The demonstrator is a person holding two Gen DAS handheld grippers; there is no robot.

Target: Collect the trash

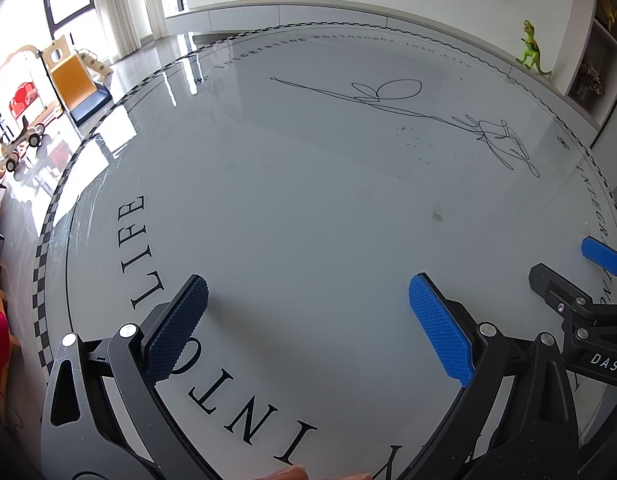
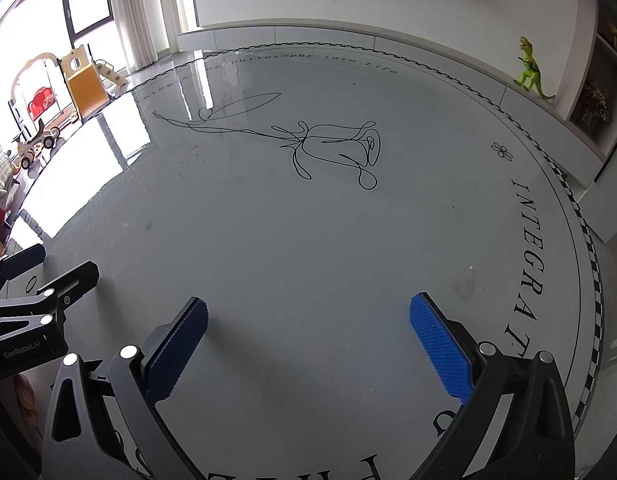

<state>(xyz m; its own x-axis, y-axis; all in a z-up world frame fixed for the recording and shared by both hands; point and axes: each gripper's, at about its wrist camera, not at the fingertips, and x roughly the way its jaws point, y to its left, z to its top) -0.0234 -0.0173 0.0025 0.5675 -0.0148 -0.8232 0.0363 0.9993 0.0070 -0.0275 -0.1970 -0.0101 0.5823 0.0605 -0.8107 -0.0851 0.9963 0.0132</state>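
No piece of trash shows in either view, only a small dark speck (image 1: 437, 214) on the round grey mat, also in the right wrist view (image 2: 149, 225). My left gripper (image 1: 308, 292) is open and empty above the mat near the printed letters. My right gripper (image 2: 308, 312) is open and empty above the mat. The right gripper also shows at the right edge of the left wrist view (image 1: 564, 276). The left gripper shows at the left edge of the right wrist view (image 2: 48, 272).
The round mat (image 1: 308, 184) has a checkered border, printed words and a line drawing of a flower (image 2: 332, 148). A green toy dinosaur (image 1: 531, 49) stands on the white ledge behind. Children's toys and a small slide (image 1: 74, 80) stand on the glossy floor at the left.
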